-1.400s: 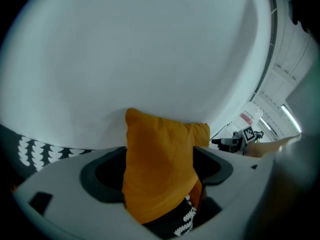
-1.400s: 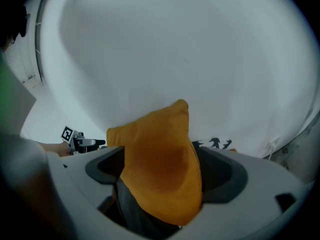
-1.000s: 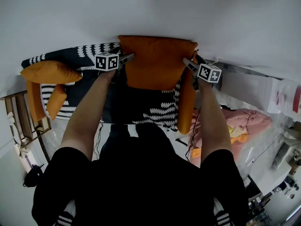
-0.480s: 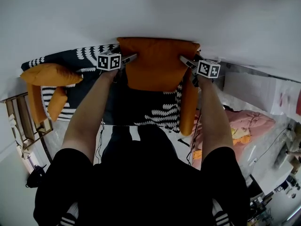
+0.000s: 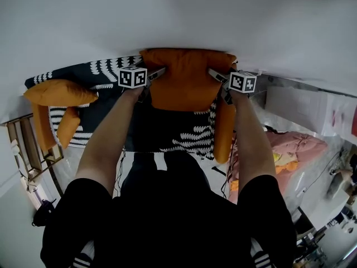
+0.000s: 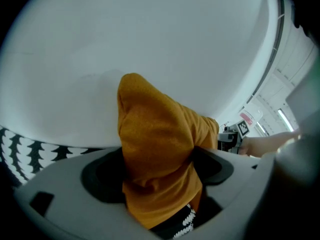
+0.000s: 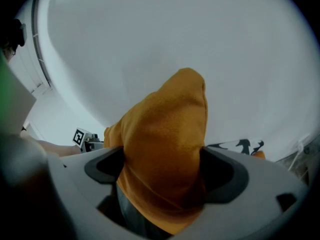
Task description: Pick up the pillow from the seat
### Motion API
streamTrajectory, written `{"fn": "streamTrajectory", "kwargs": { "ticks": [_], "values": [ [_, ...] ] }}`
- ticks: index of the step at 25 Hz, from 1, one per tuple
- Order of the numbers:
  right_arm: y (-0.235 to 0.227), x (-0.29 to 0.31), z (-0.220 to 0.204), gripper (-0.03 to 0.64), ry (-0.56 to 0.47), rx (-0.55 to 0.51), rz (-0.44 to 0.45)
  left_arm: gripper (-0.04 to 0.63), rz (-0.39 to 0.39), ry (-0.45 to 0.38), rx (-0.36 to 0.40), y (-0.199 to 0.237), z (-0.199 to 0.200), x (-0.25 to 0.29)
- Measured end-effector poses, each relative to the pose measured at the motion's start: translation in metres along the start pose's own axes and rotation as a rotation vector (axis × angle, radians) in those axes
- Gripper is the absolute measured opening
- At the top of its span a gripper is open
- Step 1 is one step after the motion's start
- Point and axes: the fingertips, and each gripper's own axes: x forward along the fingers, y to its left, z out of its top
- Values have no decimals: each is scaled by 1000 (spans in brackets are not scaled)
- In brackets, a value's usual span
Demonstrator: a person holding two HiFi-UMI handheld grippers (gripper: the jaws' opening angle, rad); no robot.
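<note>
A spare orange cushion lies left; pink bedding is heaped right.

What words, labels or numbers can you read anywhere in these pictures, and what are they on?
No readable text in any view.
Cube at left, cube at right: black-and-white square markers, no letters or numbers.
White boxes: red print, too blurred to read.
Pillow: plain orange, no label showing.
</note>
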Motion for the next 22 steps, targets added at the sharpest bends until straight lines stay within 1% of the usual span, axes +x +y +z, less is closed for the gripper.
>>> {"fn": "streamTrajectory", "kwargs": {
  "ticks": [4,9,11,13,16,20,22],
  "values": [
    [1,4,-7,471,21,-24,-6,396,9,9,7,-3,-3,-2],
    [15,1,-8,464,28,-35,5,371,-16,11,-2,-12,-5,-2],
    [20,-1,-9,446,27,-37,10,357,-24,10,-8,-16,-6,-3],
    [23,-2,-9,407,21,-35,14,340,-33,9,-13,-19,-6,-4],
    [24,-5,-10,369,9,-31,17,321,-31,12,-12,-23,-5,-9],
    [35,-15,-9,342,-13,-21,29,310,-70,2,-13,-36,-3,-13],
    [40,-20,-8,333,-26,-18,35,307,-74,-1,-5,-41,-1,-16]
  ]
}}
